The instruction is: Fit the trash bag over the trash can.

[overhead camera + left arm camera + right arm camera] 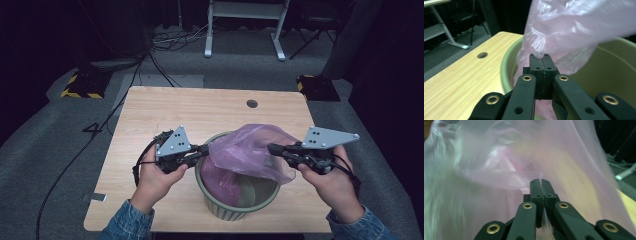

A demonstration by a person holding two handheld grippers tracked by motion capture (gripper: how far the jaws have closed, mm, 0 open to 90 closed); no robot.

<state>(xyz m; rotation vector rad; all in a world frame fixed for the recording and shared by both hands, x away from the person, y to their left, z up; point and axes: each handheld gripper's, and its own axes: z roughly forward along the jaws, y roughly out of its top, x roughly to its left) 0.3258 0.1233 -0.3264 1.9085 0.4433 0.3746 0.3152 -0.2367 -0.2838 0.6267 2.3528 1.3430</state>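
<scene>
The high view shows the pink bag (250, 152) stretched from 9 to 3 o'clock over the green bin (235, 202). The left gripper (204, 148) and right gripper (272, 148) each clamp its film, seen closely in the gripper views.

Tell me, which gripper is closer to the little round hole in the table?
Left. The left gripper pinches the pink bag just below and left of the hole; the right gripper grips the bag's other side, slightly farther off.

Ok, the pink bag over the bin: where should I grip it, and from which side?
Grip the pink plastic bag at its thin open edge, coming in level from either side of the green bin. The film bunches flat there, so shut jaws pinch it, as the left gripper and right gripper do now.
</scene>
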